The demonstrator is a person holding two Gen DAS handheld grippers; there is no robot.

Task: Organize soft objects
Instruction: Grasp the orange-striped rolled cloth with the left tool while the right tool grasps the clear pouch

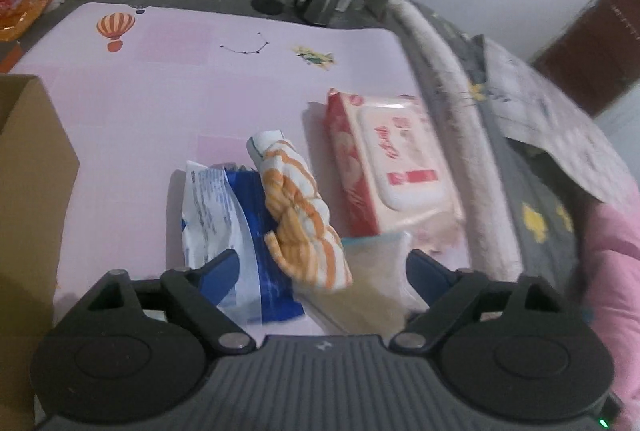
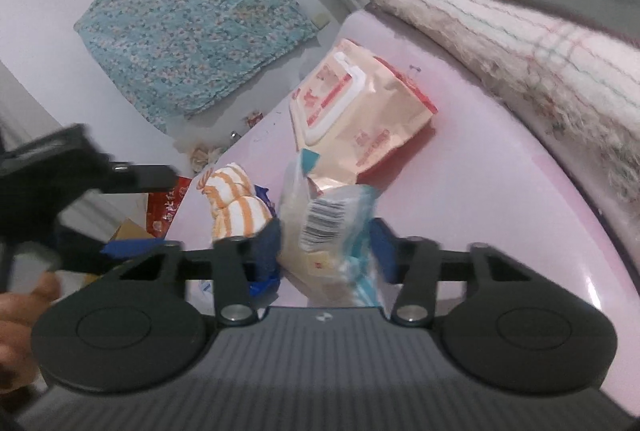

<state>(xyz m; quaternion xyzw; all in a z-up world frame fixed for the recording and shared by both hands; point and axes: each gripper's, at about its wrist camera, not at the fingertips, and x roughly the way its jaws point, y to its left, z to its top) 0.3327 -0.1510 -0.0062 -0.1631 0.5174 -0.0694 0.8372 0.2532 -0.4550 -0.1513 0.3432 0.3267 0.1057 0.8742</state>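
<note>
While the left wrist camera looks down on the pink table (image 1: 160, 103), the left gripper (image 1: 322, 265) hangs over a small heap of soft things at the near end. Its two blue fingers (image 1: 218, 273) stand wide apart and press on nothing, so it is let go. Between the fingers lie three things. A blue and white plastic bag (image 1: 224, 223) is on the left, touching the left finger's tip. A rolled orange and white striped cloth (image 1: 298, 215) lies on top of the bag in the middle. A clear packet (image 1: 370, 271) with pale stuff inside is on the right, next to the right finger. A pink pack of wet wipes (image 1: 390, 167) lies farther off, to the right of the cloth. A brown cardboard box (image 1: 28, 191) stands at the left edge of the table. A folded blanket (image 1: 448, 119) runs along the right side.

From the right wrist camera, the right gripper (image 2: 326, 247) is squeezed onto the clear packet (image 2: 324, 227), one blue finger (image 2: 266, 243) on each side, and the packet's barcode faces up. The striped cloth (image 2: 236, 207) lies just left of the packet. The wet wipes (image 2: 352, 111) lie just behind it, farther away. The left gripper (image 2: 60, 183) shows as a dark blur on the far left, with a hand (image 2: 20, 311) below it.
</note>
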